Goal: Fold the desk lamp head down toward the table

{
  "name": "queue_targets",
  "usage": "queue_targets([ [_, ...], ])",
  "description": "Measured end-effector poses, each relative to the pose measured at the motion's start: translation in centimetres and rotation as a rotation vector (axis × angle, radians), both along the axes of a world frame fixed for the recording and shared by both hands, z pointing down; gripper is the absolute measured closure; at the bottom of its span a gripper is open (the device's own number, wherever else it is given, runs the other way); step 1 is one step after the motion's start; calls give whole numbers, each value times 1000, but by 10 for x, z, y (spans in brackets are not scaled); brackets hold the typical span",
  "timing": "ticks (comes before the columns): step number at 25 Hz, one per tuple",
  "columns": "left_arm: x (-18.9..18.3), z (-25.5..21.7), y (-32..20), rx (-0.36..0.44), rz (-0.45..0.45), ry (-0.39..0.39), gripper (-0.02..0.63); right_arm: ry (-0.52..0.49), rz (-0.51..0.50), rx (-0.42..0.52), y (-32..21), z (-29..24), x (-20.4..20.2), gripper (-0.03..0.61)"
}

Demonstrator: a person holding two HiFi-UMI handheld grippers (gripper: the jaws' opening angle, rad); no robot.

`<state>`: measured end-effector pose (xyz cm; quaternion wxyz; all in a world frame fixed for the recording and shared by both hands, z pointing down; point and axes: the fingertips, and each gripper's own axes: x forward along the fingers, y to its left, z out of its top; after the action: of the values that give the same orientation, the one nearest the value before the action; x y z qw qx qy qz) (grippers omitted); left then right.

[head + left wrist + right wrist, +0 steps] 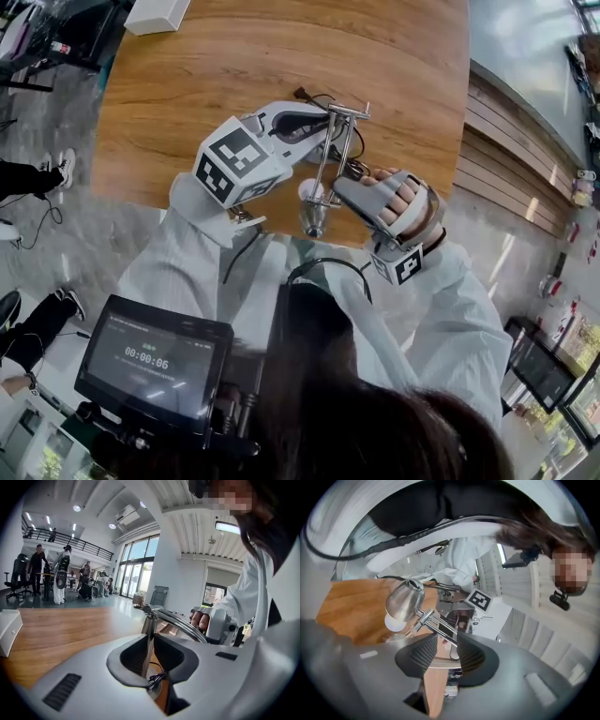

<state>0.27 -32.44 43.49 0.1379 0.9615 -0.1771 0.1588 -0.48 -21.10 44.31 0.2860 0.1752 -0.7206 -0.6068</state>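
Note:
A chrome desk lamp stands near the front edge of the round wooden table (234, 66). Its head (312, 221) hangs low at the table's edge, bulb end down; in the right gripper view the head (404, 603) lies just beyond the jaws. My left gripper (314, 127) is shut on the lamp's upright post (149, 630) close above the base. My right gripper (343, 189) stands open around the lamp's thin double arm (438, 626), which runs between its jaws. From the post, the arm (183, 626) slopes toward the hand that holds the right gripper.
A white box (155, 14) sits at the table's far left edge. The lamp's black cord (305, 94) trails behind the base. A small screen (155, 361) hangs at my chest. People stand on the floor to the left.

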Motion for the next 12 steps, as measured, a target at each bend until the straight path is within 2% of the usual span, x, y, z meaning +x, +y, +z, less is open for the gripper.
queue_targets([
  [3, 0, -2, 2, 9, 11, -3, 571, 7, -30, 89, -3, 11, 0, 457],
  [12, 3, 0, 2, -10, -9, 41, 572, -18, -89, 154, -9, 11, -5, 453],
])
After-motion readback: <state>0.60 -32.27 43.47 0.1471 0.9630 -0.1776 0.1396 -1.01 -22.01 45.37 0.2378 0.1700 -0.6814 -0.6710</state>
